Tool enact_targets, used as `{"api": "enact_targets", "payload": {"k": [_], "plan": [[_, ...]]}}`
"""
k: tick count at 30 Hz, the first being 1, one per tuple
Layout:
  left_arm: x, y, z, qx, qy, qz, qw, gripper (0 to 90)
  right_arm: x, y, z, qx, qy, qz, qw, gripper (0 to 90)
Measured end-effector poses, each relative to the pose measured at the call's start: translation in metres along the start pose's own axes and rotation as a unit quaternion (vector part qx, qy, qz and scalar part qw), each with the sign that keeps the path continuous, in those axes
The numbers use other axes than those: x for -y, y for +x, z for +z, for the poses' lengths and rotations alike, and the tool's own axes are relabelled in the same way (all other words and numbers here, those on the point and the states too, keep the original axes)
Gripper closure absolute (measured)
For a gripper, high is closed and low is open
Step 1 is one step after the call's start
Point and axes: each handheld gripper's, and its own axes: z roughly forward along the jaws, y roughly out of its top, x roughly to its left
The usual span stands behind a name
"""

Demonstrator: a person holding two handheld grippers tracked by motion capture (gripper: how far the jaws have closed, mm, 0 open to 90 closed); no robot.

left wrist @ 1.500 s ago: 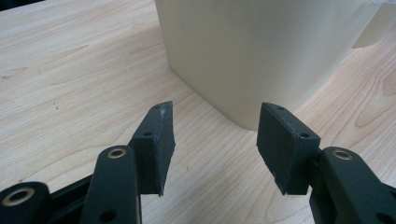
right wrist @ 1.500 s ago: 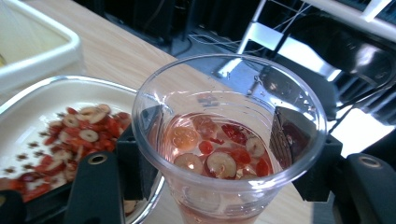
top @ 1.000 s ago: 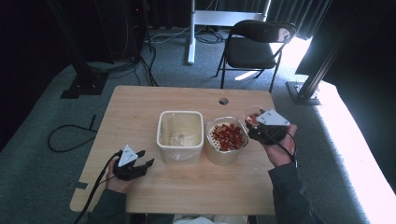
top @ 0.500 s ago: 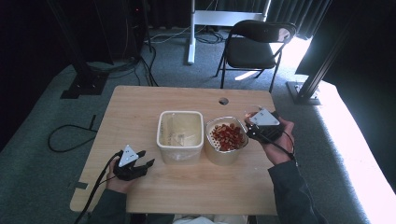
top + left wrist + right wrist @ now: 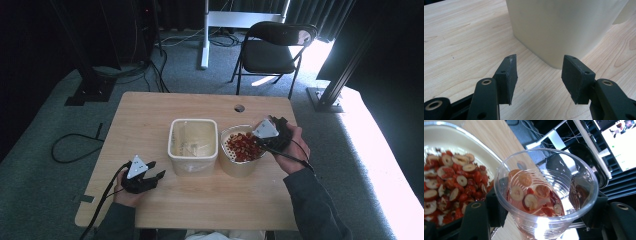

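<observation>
Clear plastic cup [image 5: 546, 192] holding red slices, tilted.

No text, label, brand, number or sign can be read anywhere. The bright screen [image 5: 621, 140] beyond the right gripper's jaws shows marks too small and blurred to make out.

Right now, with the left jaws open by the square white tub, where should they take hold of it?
Probably the top rim of the near wall, from above: one jaw inside, one outside. The square white tub looks wider than the spread of the left gripper, whose jaws face a rounded lower corner that gives no flat grip. The tub stands upright and open-topped on the table.
</observation>
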Motion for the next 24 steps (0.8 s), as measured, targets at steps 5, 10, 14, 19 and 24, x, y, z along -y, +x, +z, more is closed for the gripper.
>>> {"api": "enact_targets", "payload": {"k": [5,10,14,19,24], "plan": [[0.0,0.0,0.0,0.0,0.0,0.0,1.0,47.1,-0.007,0.009,0.003,0.021,0.023,-0.07,0.9971,34.8],[0.0,0.0,0.0,0.0,-0.001,-0.001,1.0,47.1,-0.013,0.018,0.006,0.042,0.044,-0.134,0.9892,34.8],[0.0,0.0,0.0,-0.001,-0.001,0.0,1.0,47.1,-0.017,0.021,0.006,0.053,0.049,-0.166,0.9835,34.8],[0.0,0.0,-0.001,-0.001,-0.002,-0.001,1.0,47.1,-0.022,0.025,0.006,0.071,0.057,-0.212,0.973,34.8],[0.0,0.0,-0.001,-0.001,-0.002,0.0,1.0,47.1,-0.023,0.026,0.006,0.08,0.06,-0.237,0.9664,34.8]]}}
